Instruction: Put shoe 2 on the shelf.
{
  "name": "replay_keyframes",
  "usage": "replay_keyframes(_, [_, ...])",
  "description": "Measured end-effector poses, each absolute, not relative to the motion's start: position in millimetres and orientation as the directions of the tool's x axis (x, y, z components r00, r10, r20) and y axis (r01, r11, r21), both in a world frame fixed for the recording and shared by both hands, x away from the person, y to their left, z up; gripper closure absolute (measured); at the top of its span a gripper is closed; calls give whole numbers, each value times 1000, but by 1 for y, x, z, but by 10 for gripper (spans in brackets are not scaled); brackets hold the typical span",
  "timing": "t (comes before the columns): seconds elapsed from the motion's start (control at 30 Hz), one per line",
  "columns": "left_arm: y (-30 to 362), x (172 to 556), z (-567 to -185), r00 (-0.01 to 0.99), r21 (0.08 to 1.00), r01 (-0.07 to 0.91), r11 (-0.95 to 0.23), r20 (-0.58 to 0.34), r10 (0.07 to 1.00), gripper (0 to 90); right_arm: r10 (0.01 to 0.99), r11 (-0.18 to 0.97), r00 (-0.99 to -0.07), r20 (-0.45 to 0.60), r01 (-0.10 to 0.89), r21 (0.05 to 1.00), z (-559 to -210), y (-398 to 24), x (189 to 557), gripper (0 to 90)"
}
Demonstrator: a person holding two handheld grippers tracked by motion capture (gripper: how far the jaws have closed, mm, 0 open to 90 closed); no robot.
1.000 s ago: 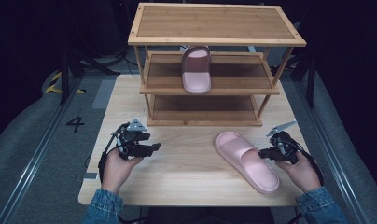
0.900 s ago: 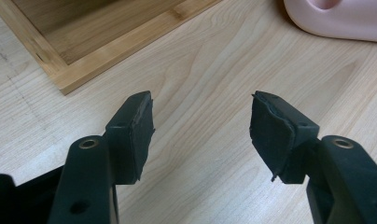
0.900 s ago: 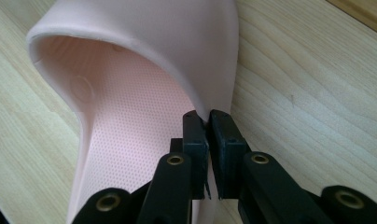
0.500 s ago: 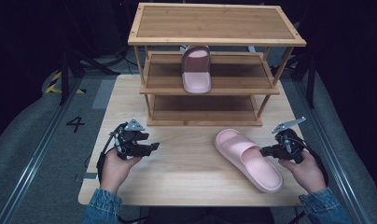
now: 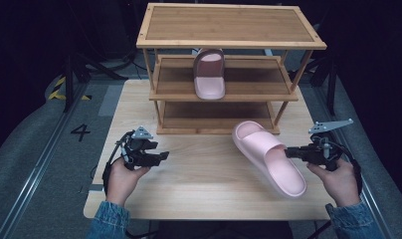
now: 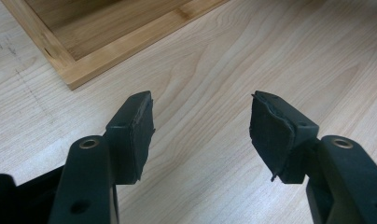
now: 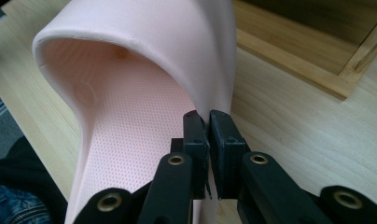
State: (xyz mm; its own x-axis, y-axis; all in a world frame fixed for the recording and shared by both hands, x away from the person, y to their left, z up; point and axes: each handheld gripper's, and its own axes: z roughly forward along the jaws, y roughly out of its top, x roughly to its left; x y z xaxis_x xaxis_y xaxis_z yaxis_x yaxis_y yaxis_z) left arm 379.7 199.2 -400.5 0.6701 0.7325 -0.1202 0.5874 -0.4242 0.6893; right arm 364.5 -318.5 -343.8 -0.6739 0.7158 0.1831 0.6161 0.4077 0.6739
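Note:
A pink slipper (image 5: 268, 154) hangs just above the table at the right, its toe end toward the shelf. My right gripper (image 5: 290, 153) is shut on the slipper's side rim (image 7: 210, 105), and the two black jaws pinch the thin pink edge in the right gripper view. A second pink slipper (image 5: 209, 74) lies on the middle shelf of the bamboo rack (image 5: 229, 27). At the left of the table my left gripper (image 5: 161, 157) rests open over bare wood, with nothing between its pads (image 6: 142, 128).
The rack's bottom shelf (image 5: 219, 117) stands bare just behind both grippers, and its corner (image 6: 74, 77) lies ahead of the left gripper. The table's front edge (image 5: 214, 215) runs near the person's denim sleeves. Dark floor with a painted 4 (image 5: 80, 132) lies to the left.
The right gripper has risen and drawn slightly right with the slipper, lifting it off the table. The left gripper has stayed in place.

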Motion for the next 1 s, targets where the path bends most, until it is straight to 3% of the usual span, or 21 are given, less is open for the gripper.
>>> replay_keyframes(0.43, [200, 379, -400, 668, 696, 585, -416, -122, 734, 396, 715, 411, -684, 146, 580, 703, -310, -321, 362, 860])
replay_keyframes(1.0, [201, 381, -400, 660, 672, 617, -410, -159, 734, 415, 747, 414, -657, 103, 580, 702, -254, -319, 397, 860])
